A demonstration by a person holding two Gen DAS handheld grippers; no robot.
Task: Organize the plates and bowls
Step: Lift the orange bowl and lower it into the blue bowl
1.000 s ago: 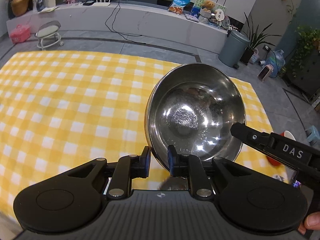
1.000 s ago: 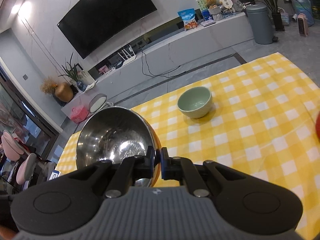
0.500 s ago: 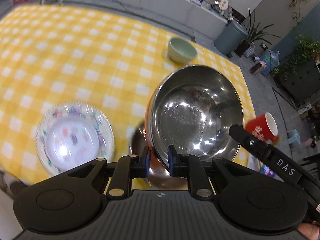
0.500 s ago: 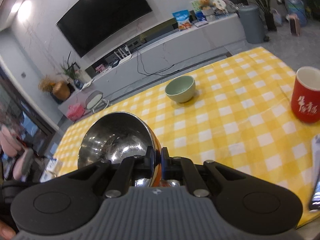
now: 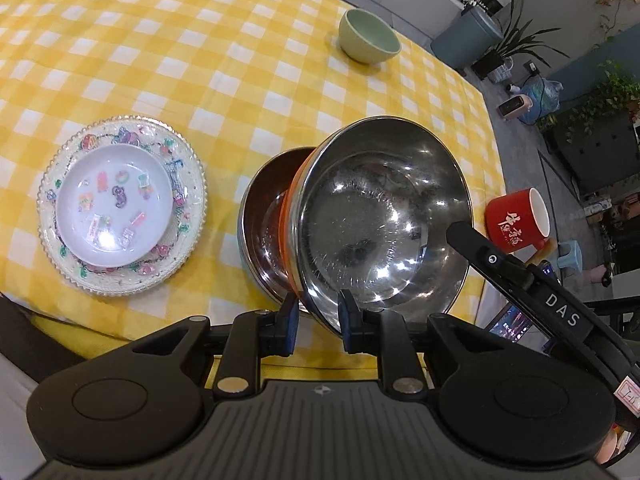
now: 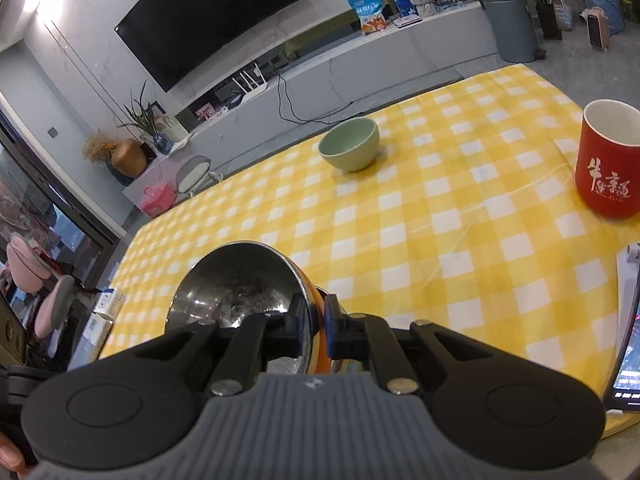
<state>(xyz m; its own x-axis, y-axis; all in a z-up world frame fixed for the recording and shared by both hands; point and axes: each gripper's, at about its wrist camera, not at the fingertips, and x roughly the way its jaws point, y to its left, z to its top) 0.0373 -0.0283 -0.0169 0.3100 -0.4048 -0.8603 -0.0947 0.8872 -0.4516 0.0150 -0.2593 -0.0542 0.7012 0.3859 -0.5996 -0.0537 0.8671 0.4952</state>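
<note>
Polished stainless-steel bowl w/ orange outer band (image 5: 384, 216): mirror-bright inside, fine scuffs and swirl marks across the base, sharp light glints. Second steel bowl under it (image 5: 264, 220): same shiny metal, darker w/ reflections. Yellow-and-white check cloth (image 5: 200, 60): matt woven fabric, soft creases. Clear patterned plate w/ beaded rim (image 5: 188, 240): glossy, looks like pressed glass or plastic, can't tell which. Small white dish w/ coloured prints (image 5: 114, 210) on it: smooth, glossy glaze. Pale green bowl (image 6: 352, 148): smooth ceramic-looking, satin sheen. Red mug w/ white lettering (image 6: 608, 164): glossy glaze, white inside. Black gripper bodies: matt plastic; grey ribbed housings matt too.
</note>
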